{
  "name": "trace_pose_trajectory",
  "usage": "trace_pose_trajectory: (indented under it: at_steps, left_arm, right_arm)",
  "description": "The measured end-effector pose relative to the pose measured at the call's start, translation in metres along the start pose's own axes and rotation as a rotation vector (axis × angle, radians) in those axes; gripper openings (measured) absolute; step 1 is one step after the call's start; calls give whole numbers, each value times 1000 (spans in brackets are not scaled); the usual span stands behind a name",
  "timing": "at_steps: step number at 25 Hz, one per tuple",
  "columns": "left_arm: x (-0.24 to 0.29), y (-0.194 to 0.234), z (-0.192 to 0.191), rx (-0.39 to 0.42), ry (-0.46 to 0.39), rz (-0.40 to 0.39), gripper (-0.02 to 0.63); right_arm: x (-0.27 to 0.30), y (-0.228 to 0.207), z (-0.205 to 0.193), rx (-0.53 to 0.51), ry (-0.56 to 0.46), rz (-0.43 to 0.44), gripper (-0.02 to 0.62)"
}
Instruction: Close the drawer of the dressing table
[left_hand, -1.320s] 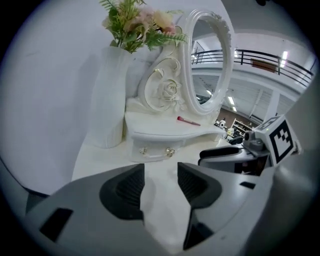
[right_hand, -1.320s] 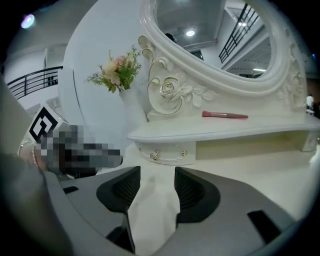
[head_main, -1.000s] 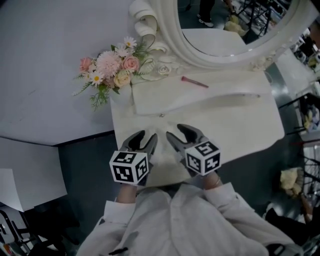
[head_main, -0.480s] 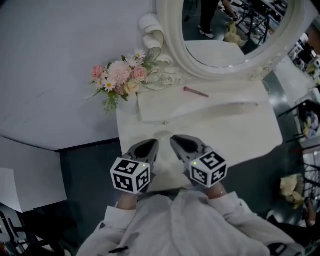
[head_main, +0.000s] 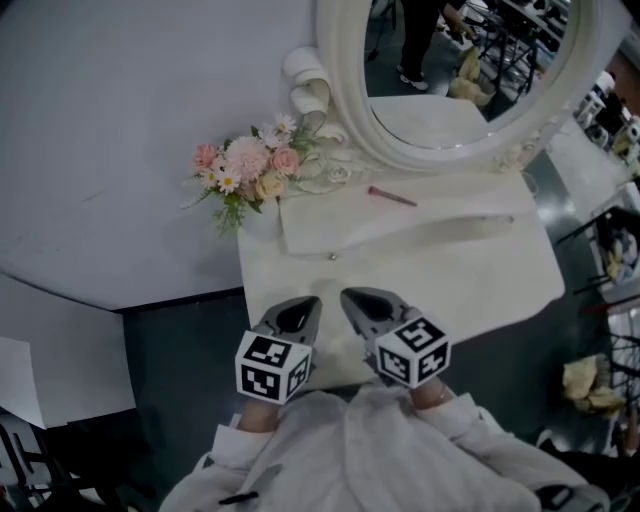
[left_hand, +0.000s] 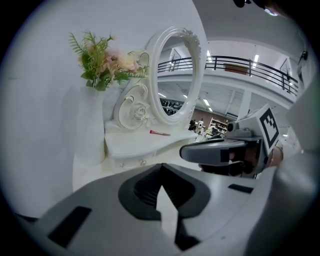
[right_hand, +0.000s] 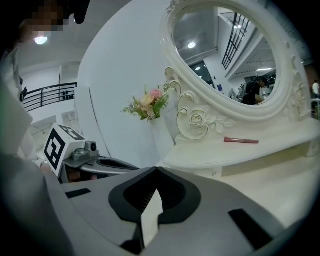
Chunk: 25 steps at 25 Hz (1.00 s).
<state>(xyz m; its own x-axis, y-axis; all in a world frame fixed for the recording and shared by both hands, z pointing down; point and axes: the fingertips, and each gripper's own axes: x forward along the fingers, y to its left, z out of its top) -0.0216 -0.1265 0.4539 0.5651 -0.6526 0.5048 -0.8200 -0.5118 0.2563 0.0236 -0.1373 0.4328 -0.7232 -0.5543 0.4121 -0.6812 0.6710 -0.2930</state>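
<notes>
The white dressing table stands under an oval mirror. Its raised back shelf has a small knob on its front; the shelf front looks flush. I cannot make out any pulled-out drawer. My left gripper and right gripper hover side by side over the table's near edge, both shut with nothing between the jaws. In the left gripper view the left gripper points at the shelf knobs. In the right gripper view the right gripper points toward the shelf too.
A vase of pink and white flowers stands at the table's back left corner. A pink stick lies on the shelf. A grey wall is on the left, dark floor beside the table, and clutter at the right.
Both grippers' jaws went from wide open to shut, with nothing caught. Both drew back a little toward the table's near edge.
</notes>
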Motion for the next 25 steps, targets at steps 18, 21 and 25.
trace_pose_trajectory:
  at_steps: [18, 21, 25]
  left_arm:
    - [-2, -22, -2, 60, -23, -91, 6]
    - [0, -22, -4, 68, -5, -89, 6]
    - [2, -25, -7, 75, 9, -94, 6]
  right_arm:
    - [-8, 8, -13, -34, 1, -20, 7]
    - [-6, 8, -13, -34, -6, -15, 6]
    - [-7, 6, -10, -32, -18, -21, 6]
